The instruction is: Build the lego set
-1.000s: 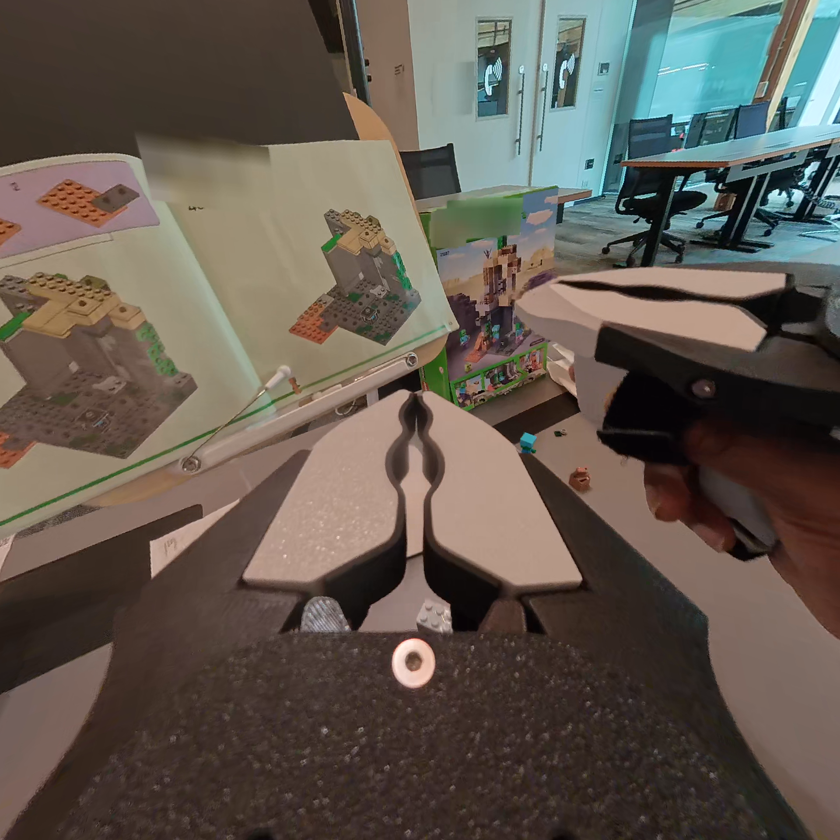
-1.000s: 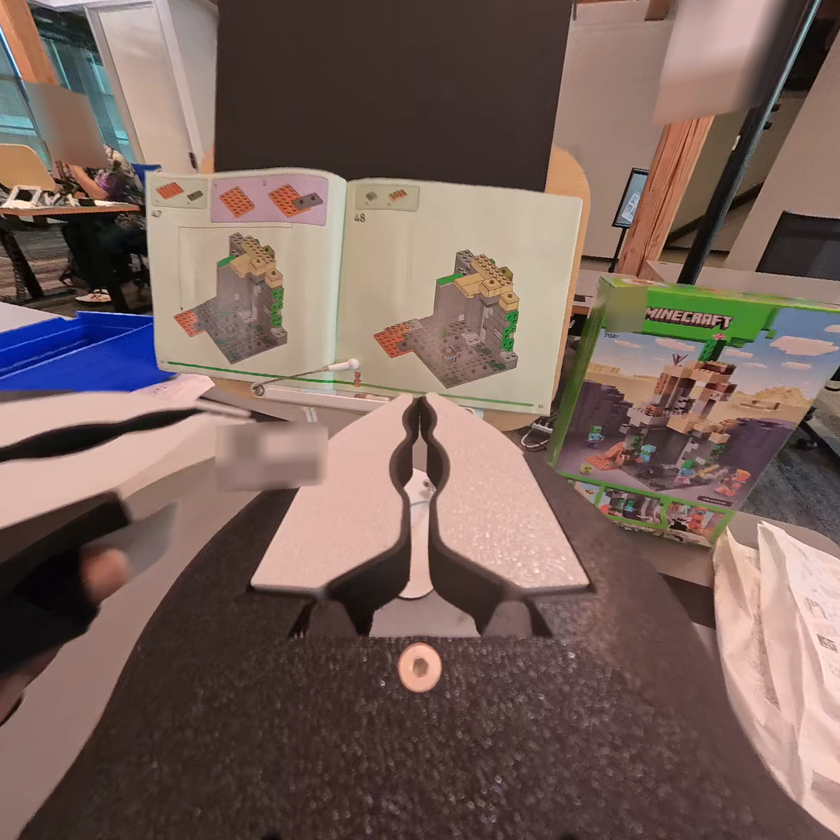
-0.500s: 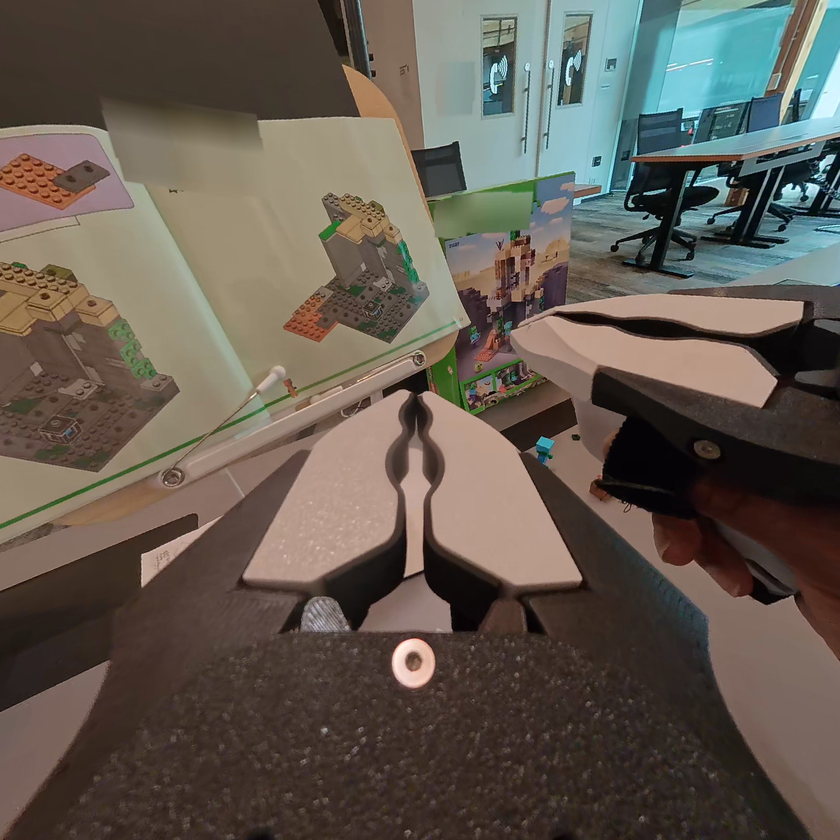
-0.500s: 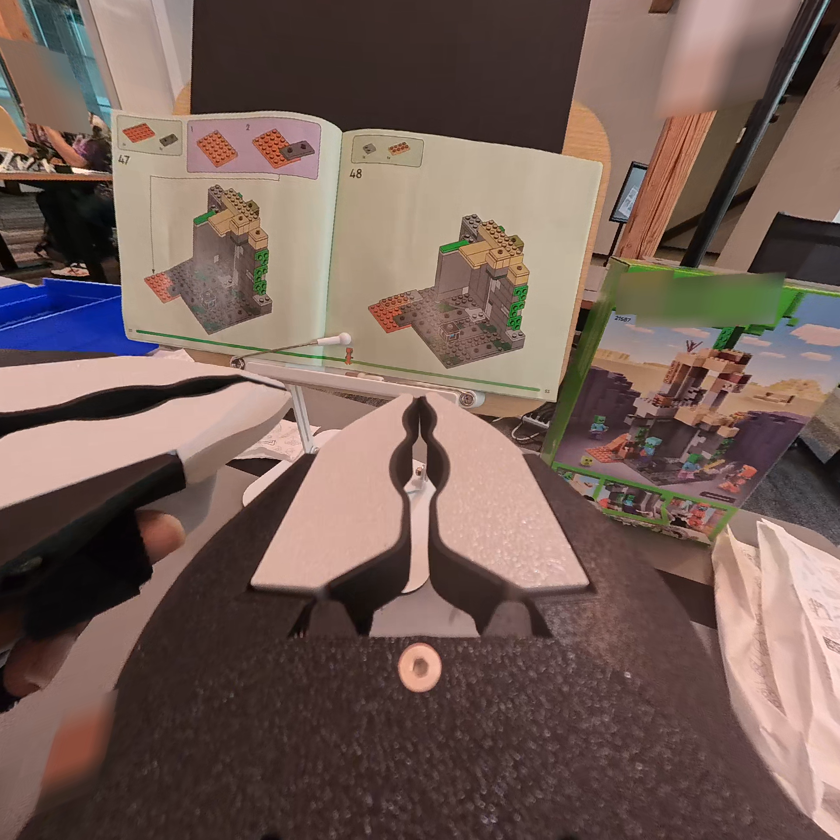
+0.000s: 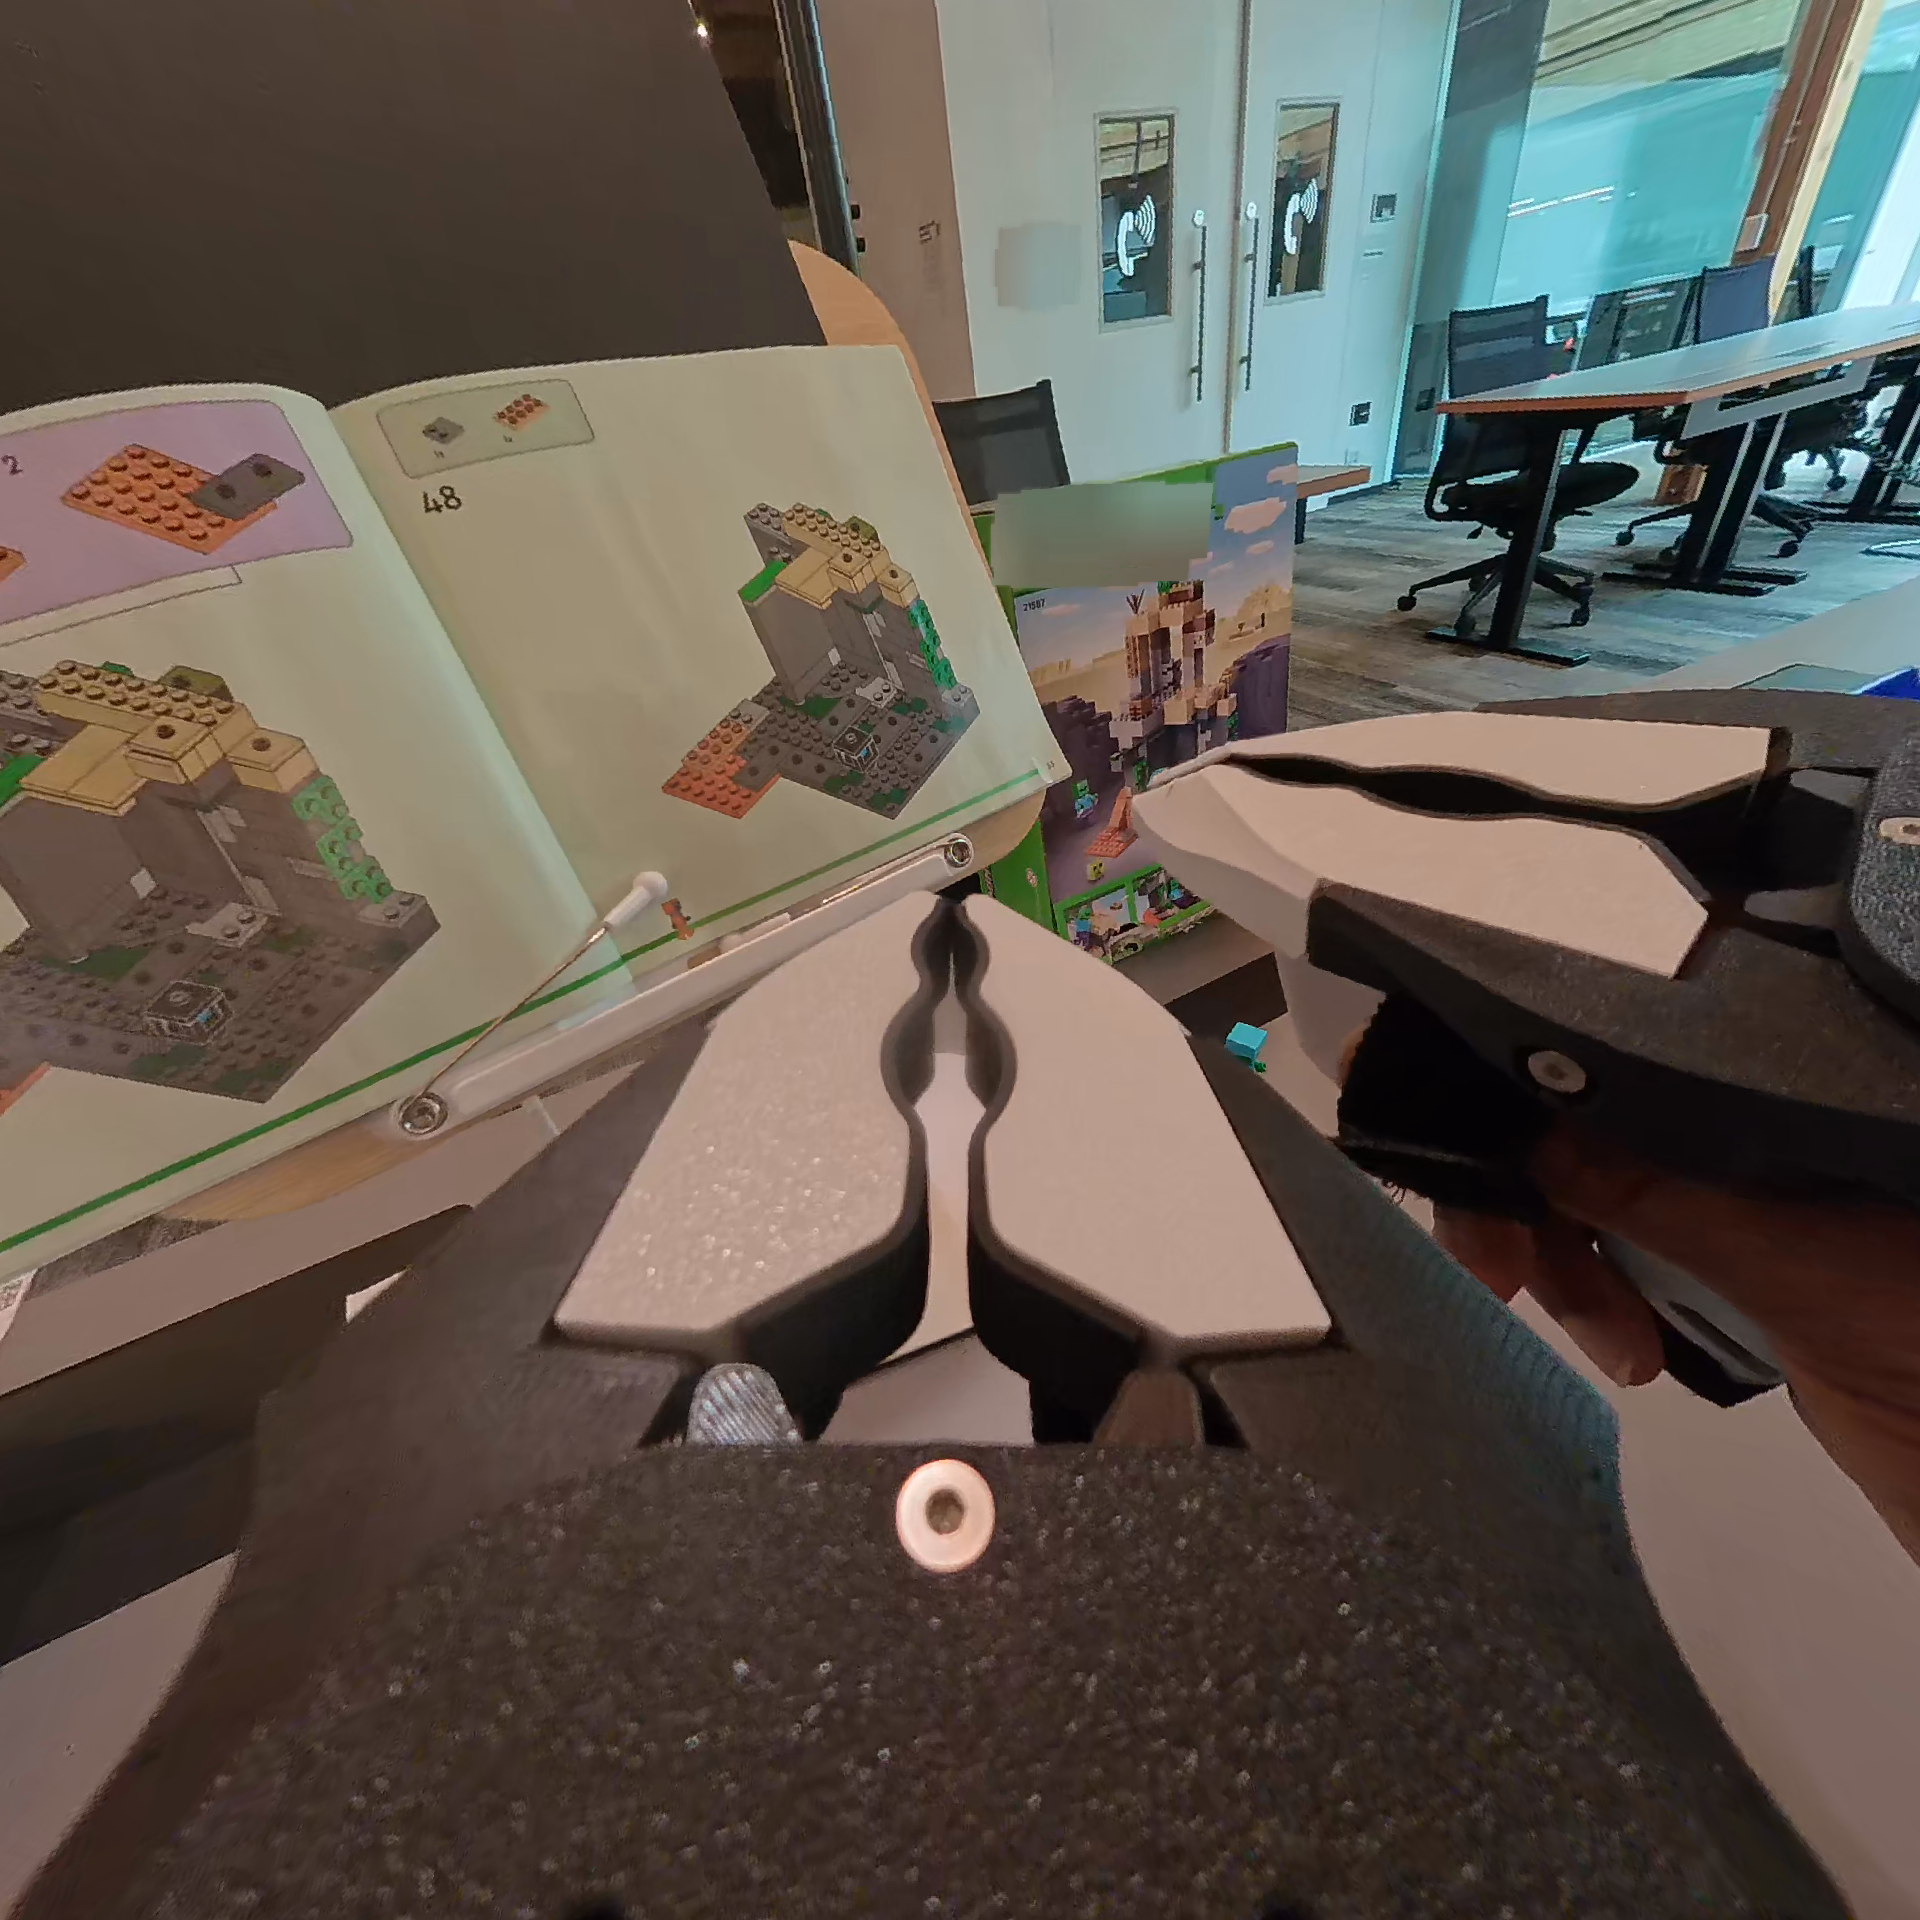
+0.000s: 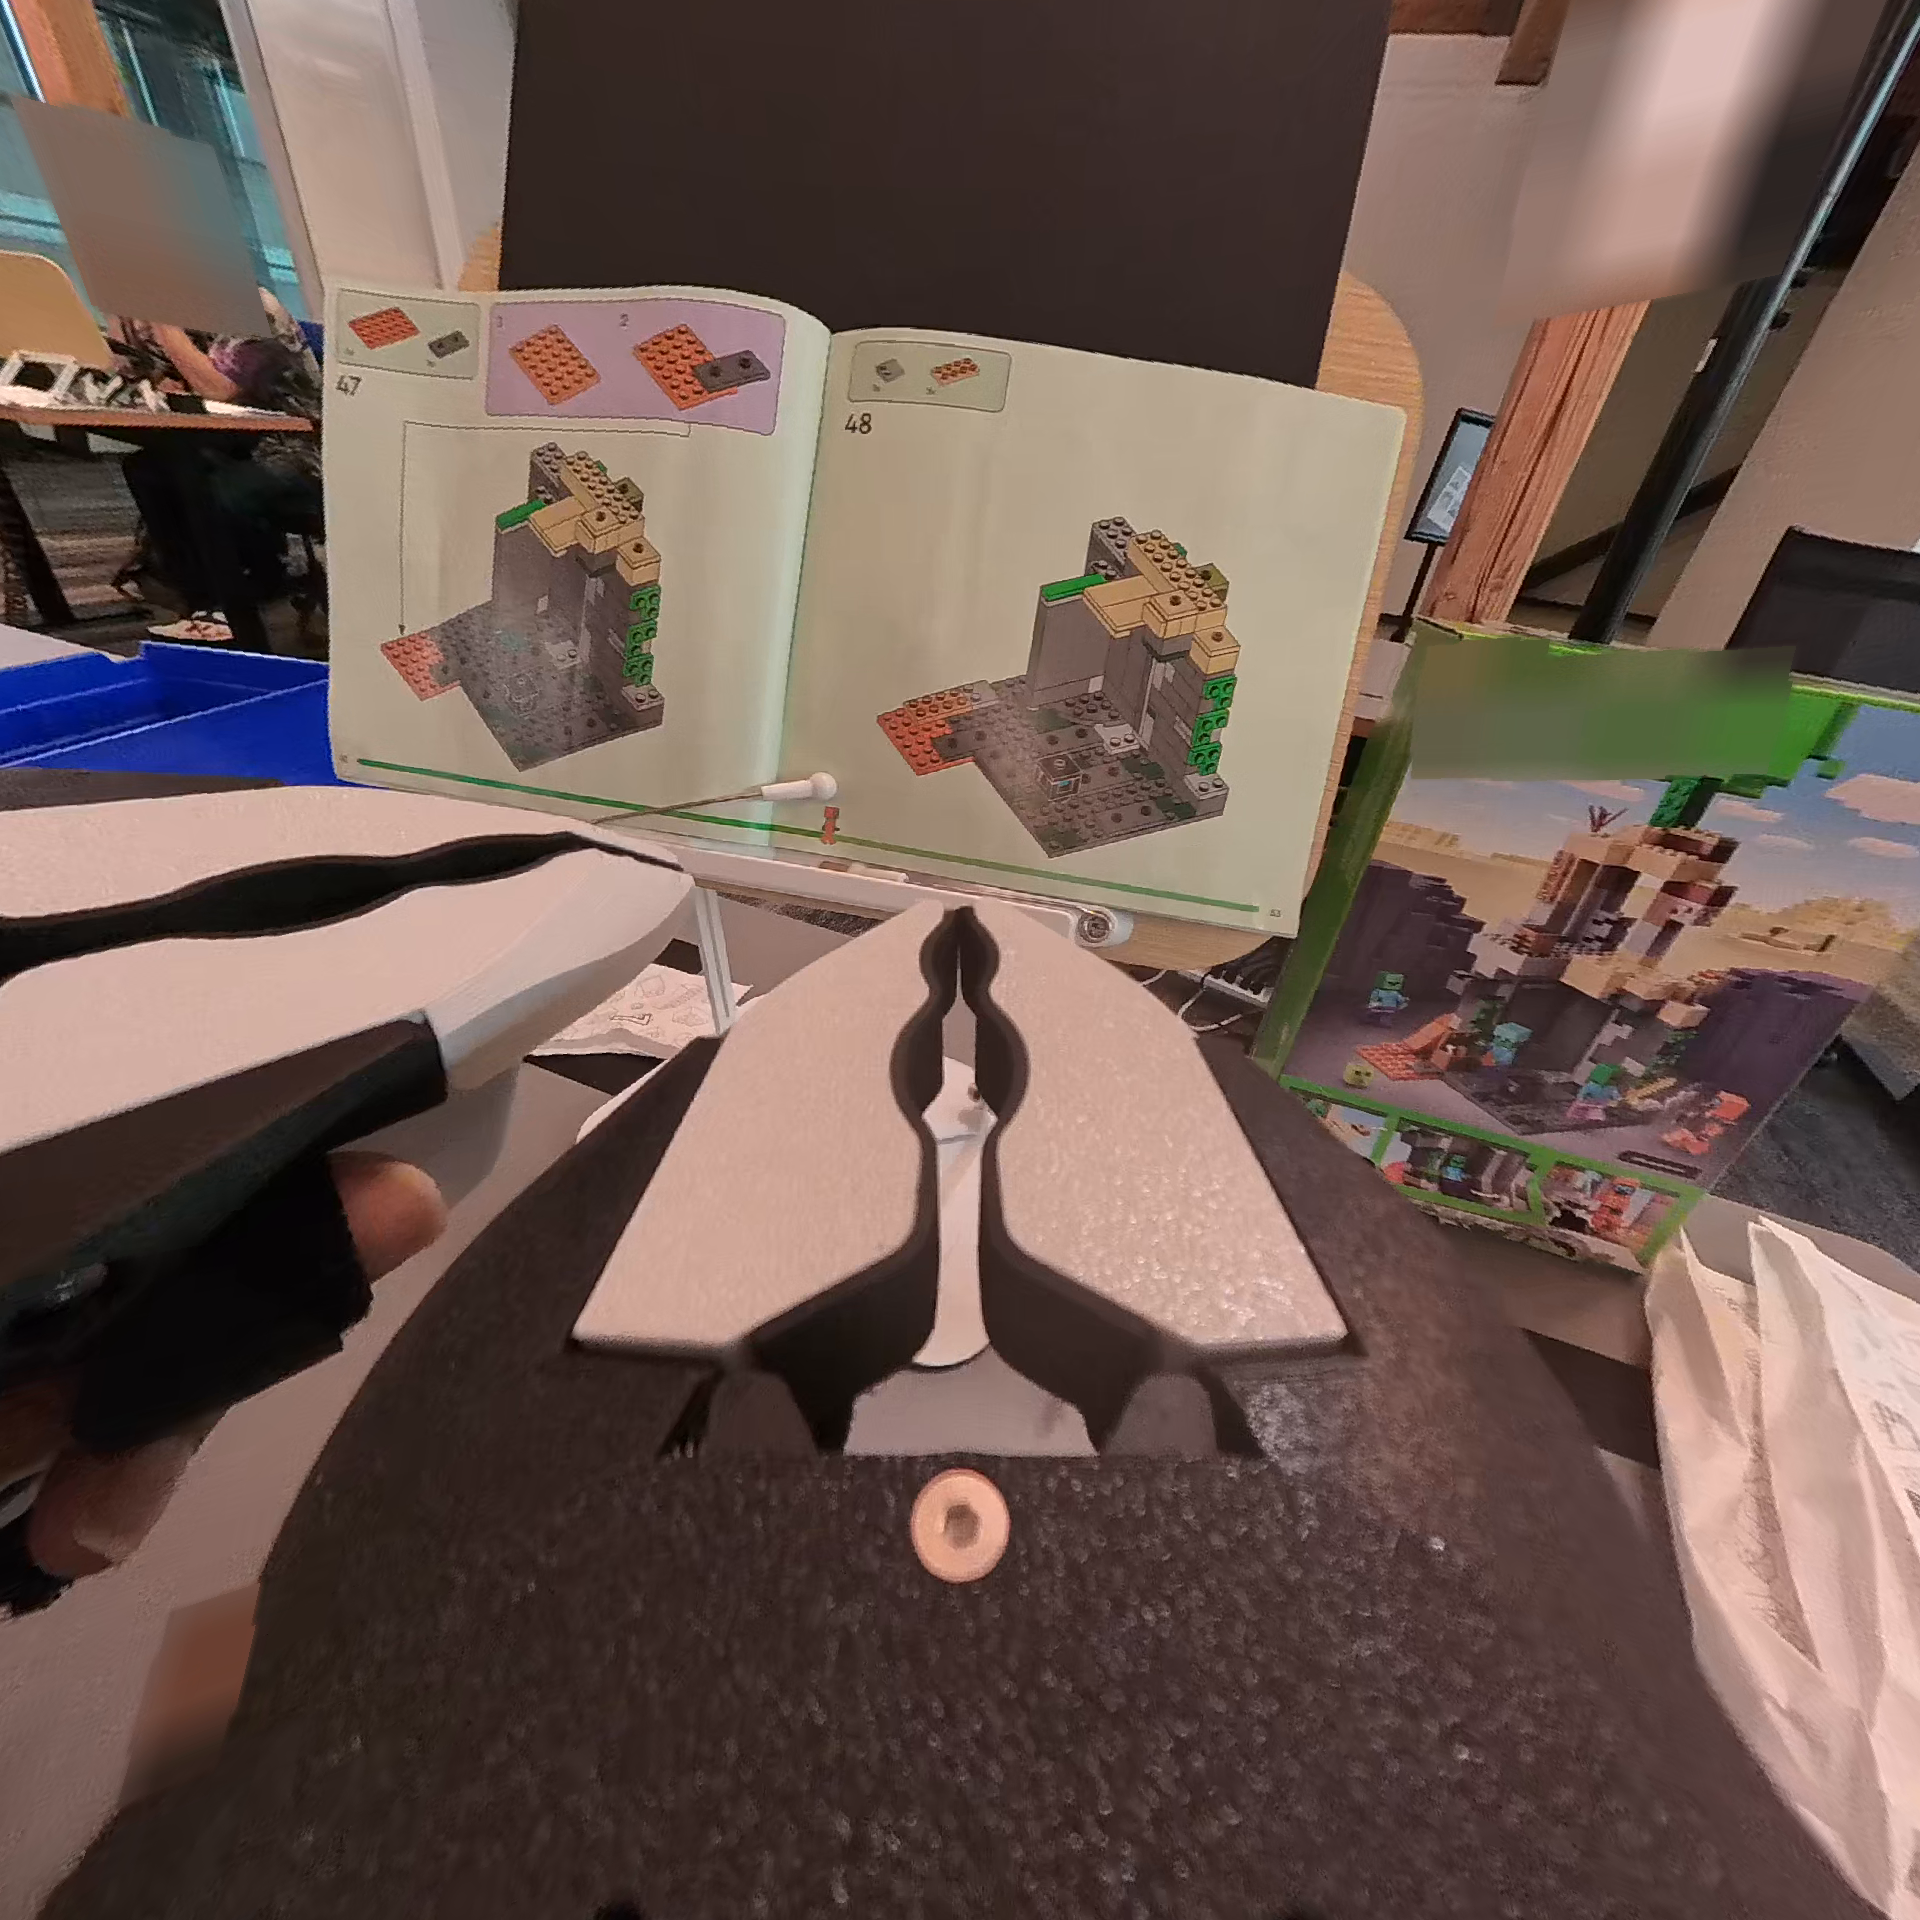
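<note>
An open instruction booklet (image 5: 540,727) stands on a white stand (image 5: 727,966), showing a grey, tan and orange build; it also shows in the right wrist view (image 6: 1039,623). My left gripper (image 5: 951,909) is shut and empty, raised and pointing at the booklet's lower edge. My right gripper (image 6: 958,914) is shut and empty, also facing the booklet. Each shows in the other's view: the right gripper (image 5: 1153,810) at right, the left gripper (image 6: 665,873) at left. A small teal lego figure (image 5: 1245,1044) lies on the table.
The green lego set box (image 6: 1558,987) stands right of the booklet, also in the left wrist view (image 5: 1153,707). A white paper bag (image 6: 1787,1507) lies at the right. A blue bin (image 6: 156,707) sits at the left. Office tables and chairs (image 5: 1621,468) stand far behind. My right fingertips sit around 5 cm from my left ones.
Both grippers have tilted up and drawn closer to the booklet, which now fills more of each view. Both stay shut. The loose pieces seen under the left gripper have dropped out of view.
</note>
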{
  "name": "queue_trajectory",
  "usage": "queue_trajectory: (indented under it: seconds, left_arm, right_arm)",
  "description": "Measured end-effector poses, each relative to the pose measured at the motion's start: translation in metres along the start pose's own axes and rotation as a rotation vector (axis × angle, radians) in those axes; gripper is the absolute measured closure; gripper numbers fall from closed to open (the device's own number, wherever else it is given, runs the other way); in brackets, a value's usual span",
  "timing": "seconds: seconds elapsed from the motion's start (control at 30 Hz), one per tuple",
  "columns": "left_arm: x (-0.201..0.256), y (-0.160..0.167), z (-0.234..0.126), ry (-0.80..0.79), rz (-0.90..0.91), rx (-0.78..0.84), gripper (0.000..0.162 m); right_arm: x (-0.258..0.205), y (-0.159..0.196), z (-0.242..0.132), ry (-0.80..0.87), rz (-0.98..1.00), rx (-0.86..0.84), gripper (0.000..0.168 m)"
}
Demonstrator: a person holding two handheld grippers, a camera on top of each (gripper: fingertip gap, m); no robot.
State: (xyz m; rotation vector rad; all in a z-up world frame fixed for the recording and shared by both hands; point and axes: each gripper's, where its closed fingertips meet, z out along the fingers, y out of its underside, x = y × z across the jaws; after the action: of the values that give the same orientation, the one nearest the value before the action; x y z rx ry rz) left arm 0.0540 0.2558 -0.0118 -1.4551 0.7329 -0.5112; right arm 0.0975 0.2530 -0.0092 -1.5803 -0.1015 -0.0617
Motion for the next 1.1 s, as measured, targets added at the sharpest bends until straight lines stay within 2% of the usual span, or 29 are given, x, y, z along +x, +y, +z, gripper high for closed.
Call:
queue_trajectory:
  seconds: [0.33,0.4,0.47,0.5,0.67,0.8,0.97,1.03,1.1]
  left_arm:
    - [-0.006,0.008,-0.007,0.045,0.018,-0.008,0.162]
    - [-0.020,0.012,-0.006,0.017,0.031,-0.007,0.162]
    - [-0.037,0.020,0.000,-0.003,0.026,-0.041,0.132]
    - [-0.043,0.028,0.004,0.000,0.028,-0.080,0.125]
    - [-0.076,0.036,0.028,-0.068,0.276,-0.116,0.132]
    - [-0.093,0.041,0.055,-0.071,0.373,-0.208,0.141]
    - [-0.110,0.063,0.079,-0.071,0.535,-0.389,0.141]
    - [-0.117,0.061,0.083,-0.100,0.614,-0.402,0.153]
    - [-0.119,0.061,0.084,-0.093,0.653,-0.415,0.155]
  right_arm:
    - [0.004,0.019,0.003,-0.079,-0.101,-0.010,0.168]
    - [0.007,0.023,0.005,-0.092,-0.093,-0.023,0.157]
    - [0.011,0.027,0.007,-0.091,-0.092,-0.042,0.149]
    - [0.013,0.028,0.008,-0.088,-0.094,-0.038,0.147]
    - [0.014,0.028,0.009,-0.096,-0.092,-0.028,0.145]
    - [0.015,0.030,0.009,-0.107,-0.090,-0.044,0.146]
    - [0.019,0.025,0.006,-0.118,-0.072,-0.029,0.149]
    - [0.022,0.023,0.005,-0.115,-0.064,-0.023,0.149]
    - [0.024,0.022,0.004,-0.117,-0.055,-0.017,0.150]
